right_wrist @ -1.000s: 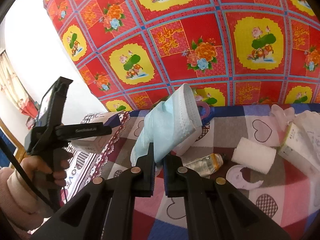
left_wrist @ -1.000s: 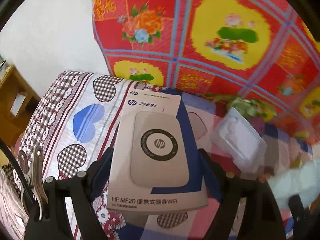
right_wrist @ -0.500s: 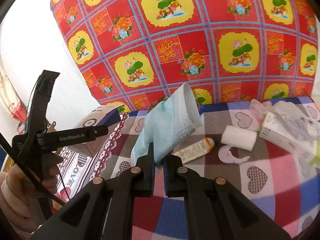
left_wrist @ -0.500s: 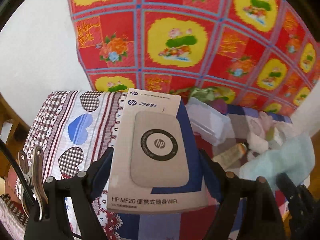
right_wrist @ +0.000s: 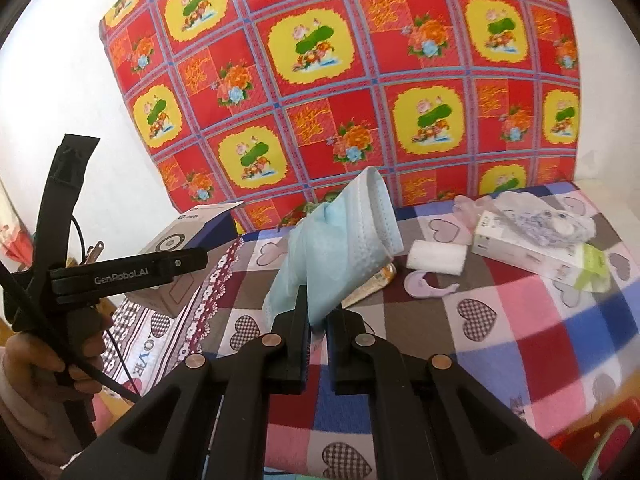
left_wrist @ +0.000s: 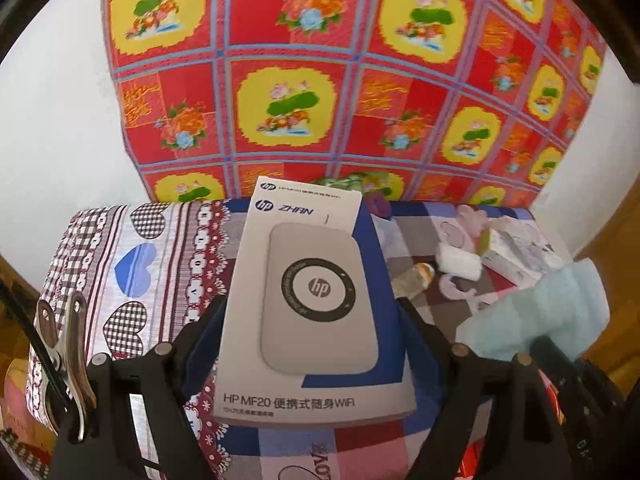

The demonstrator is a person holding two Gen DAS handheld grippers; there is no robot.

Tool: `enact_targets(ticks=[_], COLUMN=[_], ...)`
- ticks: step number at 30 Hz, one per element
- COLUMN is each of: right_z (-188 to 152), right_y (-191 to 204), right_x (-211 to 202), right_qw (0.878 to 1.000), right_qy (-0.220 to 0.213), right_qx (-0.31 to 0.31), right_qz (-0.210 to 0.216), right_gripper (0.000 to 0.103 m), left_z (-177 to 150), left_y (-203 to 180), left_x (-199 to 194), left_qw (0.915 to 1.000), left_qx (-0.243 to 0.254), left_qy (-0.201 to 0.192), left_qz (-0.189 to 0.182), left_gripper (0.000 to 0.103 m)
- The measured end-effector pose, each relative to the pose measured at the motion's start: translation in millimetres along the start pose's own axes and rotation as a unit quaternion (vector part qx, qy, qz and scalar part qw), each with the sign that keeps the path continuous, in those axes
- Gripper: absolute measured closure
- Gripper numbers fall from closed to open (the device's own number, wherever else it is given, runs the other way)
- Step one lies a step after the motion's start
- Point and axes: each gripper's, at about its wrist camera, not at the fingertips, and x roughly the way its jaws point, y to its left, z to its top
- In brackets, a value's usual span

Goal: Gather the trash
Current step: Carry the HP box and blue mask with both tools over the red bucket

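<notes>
Grippers both loaded, both lifted clear of the table. Left gripper [left_wrist: 316, 320]: jaws spread wide and clamping one HP WiFi box [left_wrist: 312, 312] by its long edges, printed face toward the camera. Right gripper [right_wrist: 318, 320]: jaws pressed nearly together, pinching one blue face mask [right_wrist: 336, 240] by its lower fold; the rest of the mask stands up loosely above the fingers.

Risks, as judged:
- Mask is held by a thin edge of soft fabric. A quick swing or a snag could pull it from the pinch.
- Box is gripped only at its near half; the far end overhangs. Tilting it downward could let the smooth card slide out.
- The two tools are close together, left tool [right_wrist: 120, 276] in the left of the right wrist view. A crossing motion could knock them together and loosen either hold.
- No bin is visible in either view, so the drop point cannot be judged.

Count remaining on the heart-patterned tablecloth [right_wrist: 520, 320], far right area: 1 white roll [right_wrist: 436, 256], 1 small bottle [right_wrist: 372, 284] partly hidden behind the mask, 1 pale purple curved piece [right_wrist: 424, 284], 1 long white carton [right_wrist: 528, 252], 1 crumpled wrapper [right_wrist: 544, 216] on it, 1 pinkish crumpled item [right_wrist: 468, 204], blurred. Held: 2 items.
</notes>
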Motion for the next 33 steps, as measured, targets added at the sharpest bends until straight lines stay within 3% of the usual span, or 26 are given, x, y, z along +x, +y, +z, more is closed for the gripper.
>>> enact_targets(ticks=[18,33], right_z=[-32.6,-66.5], right_y=[-17.7,-61.9], right_x=[-75.5,-145.2], right_qw=[0.994,0.977], right_qy=[-0.043,-0.082], right_qx=[0.033,0.095], right_qz=[-0.09,-0.171], right_gripper=[0.096,0.096], left_z=[-25.8,-53.3], left_y=[-68.6,-165.1], left_x=[-26.4,-40.1], left_qw=[0.9923,0.9697], left_qx=[0.088,0.183], left_qy=[-0.012,-0.003], left_qz=[-0.086,-0.162], left_gripper=[0.019,0.019])
